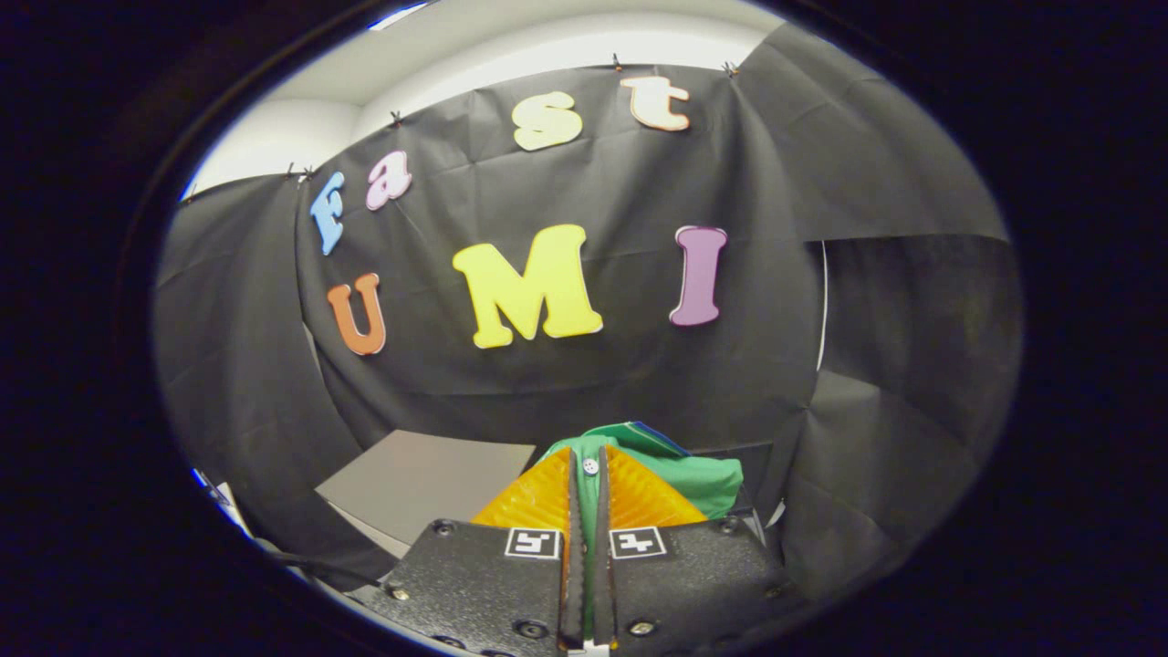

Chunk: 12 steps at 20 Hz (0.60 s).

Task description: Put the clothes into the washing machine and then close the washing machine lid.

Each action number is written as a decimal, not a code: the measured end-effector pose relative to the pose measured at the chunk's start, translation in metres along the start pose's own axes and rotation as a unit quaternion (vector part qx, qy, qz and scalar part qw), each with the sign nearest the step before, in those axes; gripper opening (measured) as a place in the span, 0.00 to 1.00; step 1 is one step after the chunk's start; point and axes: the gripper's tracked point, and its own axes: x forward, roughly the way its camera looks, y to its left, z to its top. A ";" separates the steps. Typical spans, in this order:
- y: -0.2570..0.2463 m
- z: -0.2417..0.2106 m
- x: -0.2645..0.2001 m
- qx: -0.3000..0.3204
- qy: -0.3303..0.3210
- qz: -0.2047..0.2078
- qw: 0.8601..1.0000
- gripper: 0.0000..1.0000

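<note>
Gripper view: gripper (589, 474) fingers nearly closed, pinching green garment (703, 482), bulk bunched just beyond tips, right. Grey panel (420, 479) near left. Risk: thin pinch slips, cloth drops short of washer.

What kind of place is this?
Probably a small recording booth: black cloth wall hangs all round, a grey board lies below, and the gripper is shut on a green garment.

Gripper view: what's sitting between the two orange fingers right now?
In the gripper view, green cloth with a white button fills the narrow gap between the orange fingers. The gripper has its jaws closed on that garment, which bunches out just beyond the tips.
</note>
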 end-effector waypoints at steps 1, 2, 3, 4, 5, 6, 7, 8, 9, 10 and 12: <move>-0.004 -0.003 0.003 0.003 0.007 -0.003 1.000 0.07; -0.007 -0.007 0.006 0.007 0.014 -0.003 1.000 0.07; -0.010 -0.012 0.009 0.010 0.022 -0.004 1.000 0.07; -0.013 -0.016 0.011 0.013 0.030 -0.005 0.999 0.07; -0.015 -0.021 0.014 0.016 0.038 -0.007 0.999 0.07; -0.017 -0.027 0.015 0.019 0.050 -0.009 0.999 0.07; -0.020 -0.033 0.016 0.024 0.059 -0.011 0.998 0.07; -0.022 -0.039 0.018 0.028 0.070 -0.013 0.997 0.07; -0.023 -0.045 0.020 0.030 0.079 -0.014 0.996 0.07; -0.025 -0.052 0.021 0.030 0.090 -0.015 0.995 0.07; -0.028 -0.065 0.021 0.034 0.113 -0.018 0.993 0.07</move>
